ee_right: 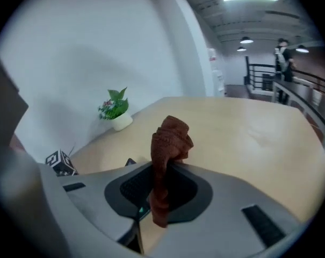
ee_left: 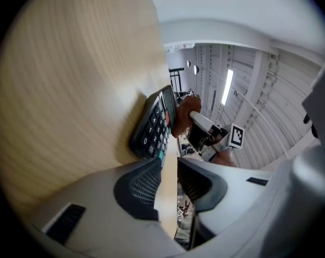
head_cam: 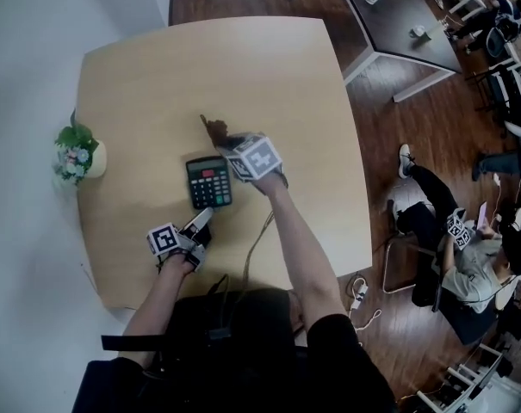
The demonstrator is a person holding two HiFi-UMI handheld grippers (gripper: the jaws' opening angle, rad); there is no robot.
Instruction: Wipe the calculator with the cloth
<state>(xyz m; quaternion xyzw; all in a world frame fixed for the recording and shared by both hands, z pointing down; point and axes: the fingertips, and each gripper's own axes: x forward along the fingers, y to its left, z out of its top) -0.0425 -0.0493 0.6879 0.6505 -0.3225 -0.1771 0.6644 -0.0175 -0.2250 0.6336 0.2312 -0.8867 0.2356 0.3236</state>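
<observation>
While the cloth (head_cam: 215,130) sits clamped above the far edge of the calculator (head_cam: 208,181), step in hand: bringing the cloth onto the calculator for a wiping stroke. By the look of it, this is the start of a stroke or a pause between strokes.
Calculator: lies flat and face up on the worktop (head_cam: 139,84), straight ahead of the person.
Right gripper (head_cam: 230,143): over the calculator's far right corner, its fingers (ee_right: 186,190) clenched on the brown cloth, whose bunched end sticks out past the tips.
Cloth position: at the calculator's display end. I cannot tell whether it presses on the casing.
Left gripper (head_cam: 200,224): at the calculator's near edge, touching it or just beside it. Its fingers (ee_left: 138,187) stand a narrow slit apart and grasp nothing, with bare worktop showing through the gap.
Plant pot (head_cam: 79,157): well to the left of the calculator, out of the way.
Next move calls for: lowering the bunched end onto the display and drawing it across the keys toward the near edge with light, even pressure. The left gripper should brace the near edge so the calculator does not slide.
</observation>
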